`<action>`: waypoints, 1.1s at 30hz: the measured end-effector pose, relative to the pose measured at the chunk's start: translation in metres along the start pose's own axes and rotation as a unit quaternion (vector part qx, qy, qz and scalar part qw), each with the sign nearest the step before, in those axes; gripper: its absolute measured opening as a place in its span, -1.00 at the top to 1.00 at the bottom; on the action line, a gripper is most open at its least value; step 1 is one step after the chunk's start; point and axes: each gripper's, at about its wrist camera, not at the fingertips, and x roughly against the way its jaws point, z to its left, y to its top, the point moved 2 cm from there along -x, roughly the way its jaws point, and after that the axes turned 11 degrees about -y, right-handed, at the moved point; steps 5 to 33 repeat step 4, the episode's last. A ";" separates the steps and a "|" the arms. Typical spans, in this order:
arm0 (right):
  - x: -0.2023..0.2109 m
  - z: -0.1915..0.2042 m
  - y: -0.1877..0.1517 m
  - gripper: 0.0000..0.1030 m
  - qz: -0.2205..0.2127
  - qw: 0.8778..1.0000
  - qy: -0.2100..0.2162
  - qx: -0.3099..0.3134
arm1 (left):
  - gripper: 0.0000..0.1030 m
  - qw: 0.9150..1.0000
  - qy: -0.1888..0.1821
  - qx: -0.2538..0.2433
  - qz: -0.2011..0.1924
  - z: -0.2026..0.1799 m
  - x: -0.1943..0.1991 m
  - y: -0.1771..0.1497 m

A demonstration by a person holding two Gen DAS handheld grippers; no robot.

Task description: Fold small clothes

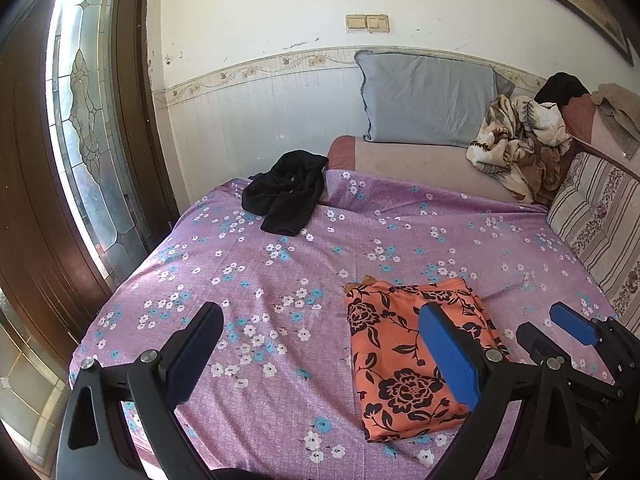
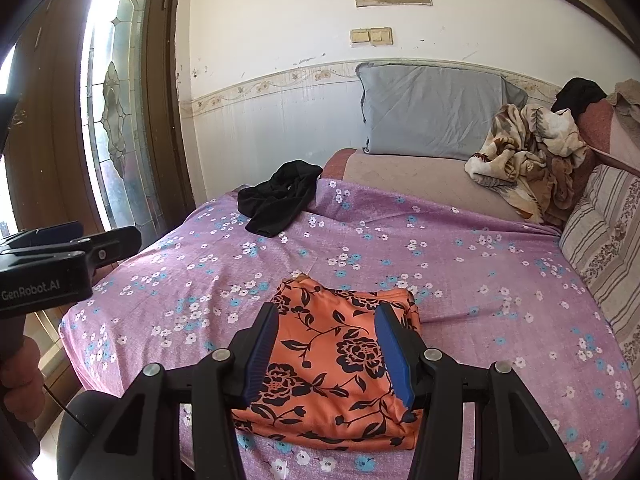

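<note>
Two open grippers hover over folded orange garment [image 2: 336, 364], black garment [image 2: 276, 200] beyond

Both wrist views look from the near edge of the bed [image 1: 280, 272], angled slightly down toward the far wall. The left view sits further left; the right view hangs close over the orange floral cloth [image 2: 332, 364]. Both share cloth, black garment [image 1: 286, 192] and grey pillow [image 2: 432, 108].
</note>
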 end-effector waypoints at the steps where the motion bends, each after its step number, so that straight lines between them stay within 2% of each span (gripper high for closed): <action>1: -0.002 0.000 0.000 -0.05 0.001 1.000 0.000 -0.001 | -0.91 1.000 -0.002 0.000 -0.002 0.000 -0.001 0.000; 33: -0.009 -0.003 0.001 -0.05 0.003 1.000 -0.002 -0.003 | -0.91 1.000 -0.005 0.006 0.004 0.002 -0.009 0.000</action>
